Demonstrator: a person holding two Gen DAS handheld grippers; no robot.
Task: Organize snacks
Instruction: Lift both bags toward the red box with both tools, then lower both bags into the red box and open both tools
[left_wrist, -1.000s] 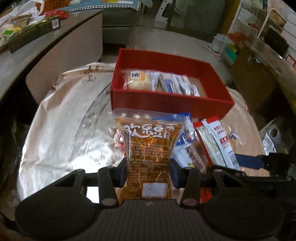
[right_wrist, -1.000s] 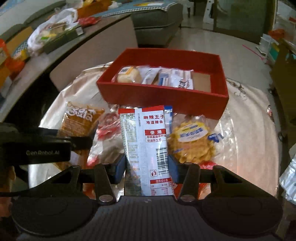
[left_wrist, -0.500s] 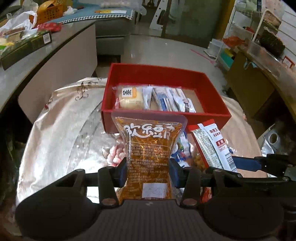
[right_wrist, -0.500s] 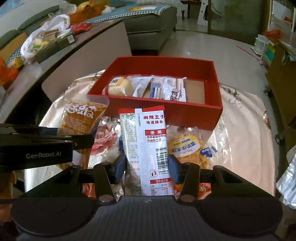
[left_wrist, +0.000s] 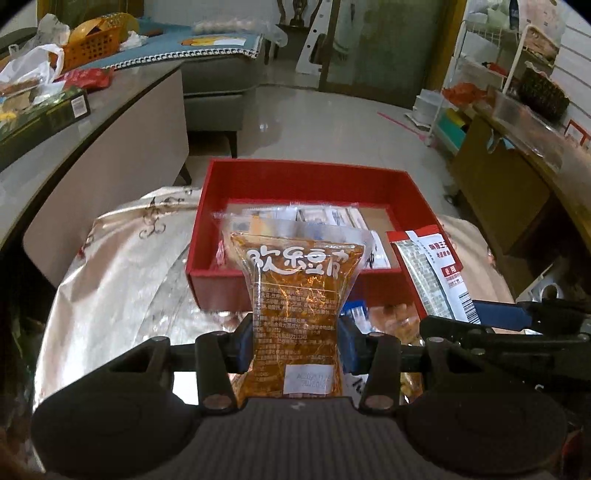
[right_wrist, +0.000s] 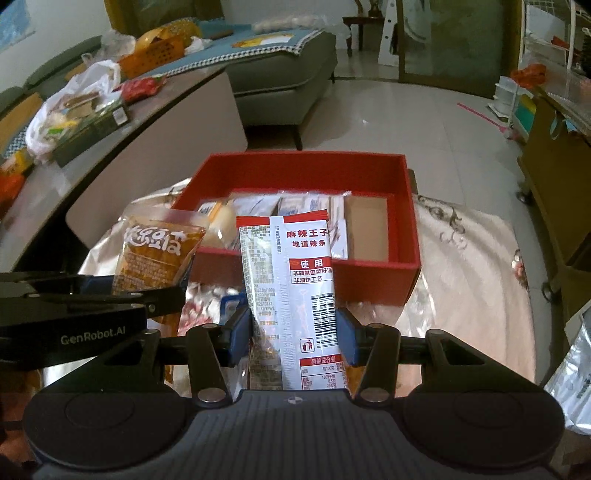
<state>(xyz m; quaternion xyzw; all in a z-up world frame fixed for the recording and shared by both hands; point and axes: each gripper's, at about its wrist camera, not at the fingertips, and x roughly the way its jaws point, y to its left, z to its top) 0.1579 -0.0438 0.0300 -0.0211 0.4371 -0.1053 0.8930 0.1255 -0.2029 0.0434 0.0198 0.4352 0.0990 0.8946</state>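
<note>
My left gripper (left_wrist: 295, 341) has its jaws clamped on an orange packet (left_wrist: 297, 295) at frame centre; my right gripper (right_wrist: 291, 338) grips a white packet (right_wrist: 291, 280), also centre. Both hang before the red box (right_wrist: 376, 275), mid-frame, snacks (right_wrist: 295, 205) inside

Box (right_wrist: 373, 278): on the table (right_wrist: 469, 280), toward its far side.
In the box: wrapped snacks (right_wrist: 291, 206) across the left and middle.
Before the box: loose snack packets (left_wrist: 391, 317) on the table.
Left tool (left_wrist: 295, 341): near side, gripping an upright tofu snack pouch (left_wrist: 299, 295).
Right tool (right_wrist: 293, 339): just to its right, gripping an upright spicy-strip packet (right_wrist: 295, 280).
Behind the table: floor, then a sofa (right_wrist: 280, 70).
</note>
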